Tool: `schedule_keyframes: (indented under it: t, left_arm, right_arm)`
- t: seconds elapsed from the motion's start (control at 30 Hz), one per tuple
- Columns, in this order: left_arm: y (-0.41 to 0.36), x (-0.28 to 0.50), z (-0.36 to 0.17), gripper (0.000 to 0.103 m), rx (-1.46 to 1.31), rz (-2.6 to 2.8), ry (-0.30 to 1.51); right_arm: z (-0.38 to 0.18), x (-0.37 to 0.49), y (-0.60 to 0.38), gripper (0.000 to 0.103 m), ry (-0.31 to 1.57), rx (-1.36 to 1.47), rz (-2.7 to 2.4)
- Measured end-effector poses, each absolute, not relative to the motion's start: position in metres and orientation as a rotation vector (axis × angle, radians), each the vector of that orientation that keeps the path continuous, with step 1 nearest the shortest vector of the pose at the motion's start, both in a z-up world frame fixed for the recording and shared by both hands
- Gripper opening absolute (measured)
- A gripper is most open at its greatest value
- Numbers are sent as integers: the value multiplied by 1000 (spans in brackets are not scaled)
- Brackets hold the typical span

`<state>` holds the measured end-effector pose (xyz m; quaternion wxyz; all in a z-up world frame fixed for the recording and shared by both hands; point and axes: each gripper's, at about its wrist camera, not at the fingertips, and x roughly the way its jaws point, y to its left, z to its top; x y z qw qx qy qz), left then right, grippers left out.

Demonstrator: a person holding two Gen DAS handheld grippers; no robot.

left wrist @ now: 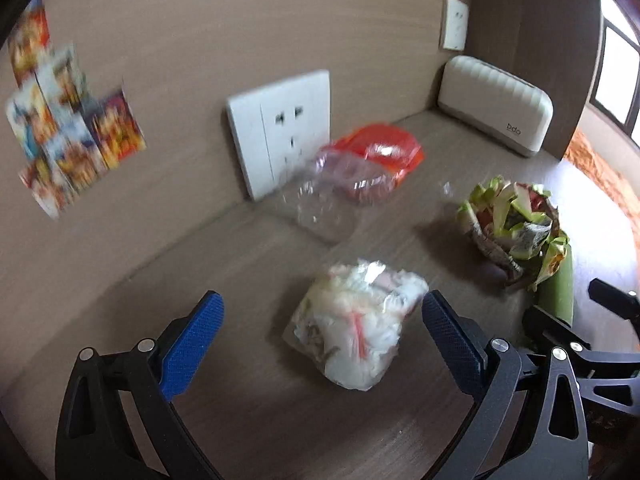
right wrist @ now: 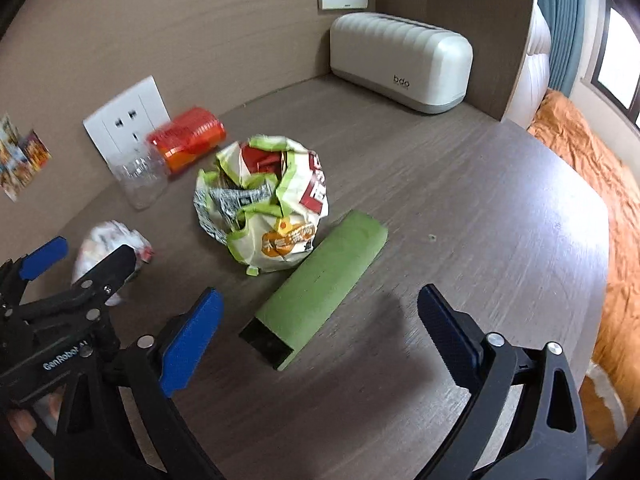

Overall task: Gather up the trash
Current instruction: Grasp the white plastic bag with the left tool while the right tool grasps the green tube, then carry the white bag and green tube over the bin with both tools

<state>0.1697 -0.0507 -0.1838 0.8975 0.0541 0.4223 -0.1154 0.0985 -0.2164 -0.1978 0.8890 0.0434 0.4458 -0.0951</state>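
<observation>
Left gripper [left wrist: 322, 322] was held wide open astride the white bag [left wrist: 352, 328], near the table's [left wrist: 240, 420] wall edge, nothing gripped. Right gripper [right wrist: 320, 320], equally open and empty, was aimed at the green box [right wrist: 324, 280] mid-table.

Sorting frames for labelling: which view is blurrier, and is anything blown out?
Left wrist view: motion blur smears the colourful wall stickers and clear crumpled plastic bottle; window overexposed. Right wrist view: mostly sharp, though the white crumpled plastic bag is smeared; window glares.
</observation>
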Motion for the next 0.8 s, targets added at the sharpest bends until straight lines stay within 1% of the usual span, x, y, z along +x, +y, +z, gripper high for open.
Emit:
schedule_keyframes:
  t: [0.03,0.07,0.1,0.13,0.17,0.2,0.23,0.33,0.4,0.63,0.8]
  left_arm:
    - [-49,170,-188,88,91,-258,891]
    - [-49,170,-191,76,90,-264,905]
    - [-49,170,-193,71,96,-269,916]
    - [-48,168,-191,65,94,-280,905]
    - [-49,167,-191,59,94,-297,903]
    - [-50,166,-192,58,105,-299,902]
    - [-51,165,-192,57,110,-305,902]
    - [-50,158,-189,56,92,-333,906]
    - [-50,153,-185,56,83,-337,904]
    - [-64,121,-157,56,88,-399,879]
    - [-91,88,-140,56,117,-488,866]
  right_arm:
    - [-199,98,-216,75,928,90,-199]
    - [-201,96,-217,71,932,97,-192]
    - [-202,94,-218,63,926,98,-191]
    - [-201,92,-219,52,921,91,-191]
    - [-201,90,-221,47,918,90,-186]
    - [-199,88,-225,36,915,110,-165]
    - [-198,87,-229,33,916,127,-156]
    - [-192,80,-242,28,907,155,-136]
    - [-184,73,-251,28,891,160,-123]
    - [-158,39,-275,27,839,156,-90]
    - [-140,8,-290,27,805,165,-95]
